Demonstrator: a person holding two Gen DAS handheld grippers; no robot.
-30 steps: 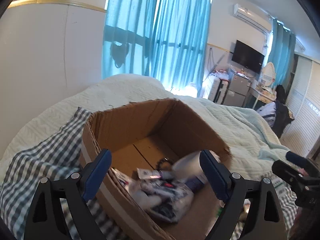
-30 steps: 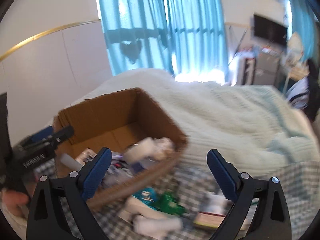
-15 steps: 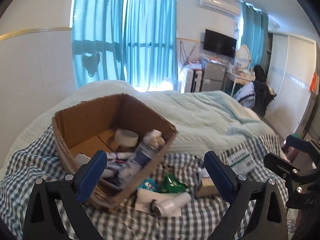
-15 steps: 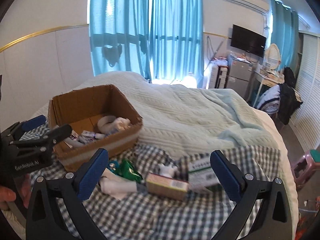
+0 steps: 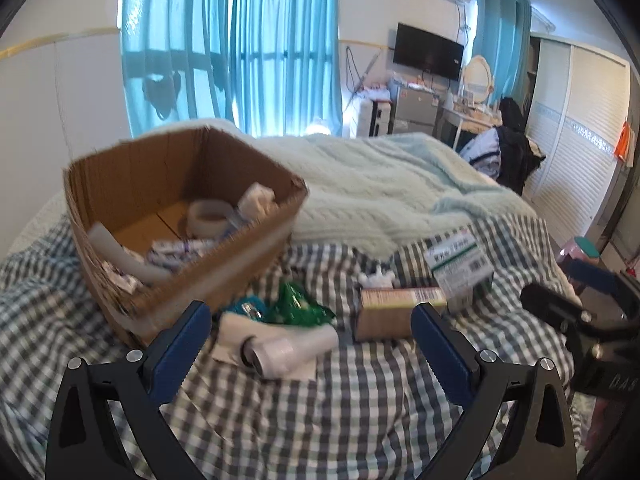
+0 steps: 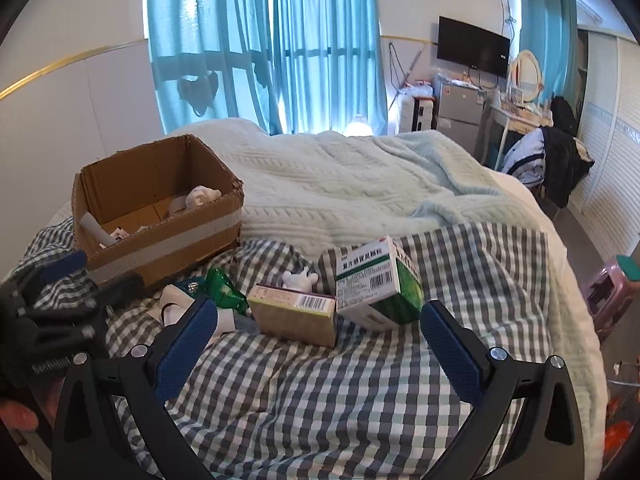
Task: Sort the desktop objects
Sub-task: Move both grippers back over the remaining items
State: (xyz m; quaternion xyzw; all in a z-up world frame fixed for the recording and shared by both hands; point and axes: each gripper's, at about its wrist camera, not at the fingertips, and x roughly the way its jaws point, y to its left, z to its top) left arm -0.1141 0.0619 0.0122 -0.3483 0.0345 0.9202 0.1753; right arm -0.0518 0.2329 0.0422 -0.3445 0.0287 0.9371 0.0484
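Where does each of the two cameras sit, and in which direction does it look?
Left wrist: on the left tool, looking forward and down over the checked cloth at the cardboard box and the white roll; its blue pads stand open, and the right tool shows at the right edge.
Right wrist: on the right tool, facing the green and white box and the tan box; the left tool and a hand show at the left.
Shared: cardboard box, both small boxes, blue curtains.

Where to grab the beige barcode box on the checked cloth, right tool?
Grip the beige box across its two long faces, near mid-length, coming from above. It lies flat with its long side showing, narrow enough for the open right tool; the green-and-white box crowds its right end.
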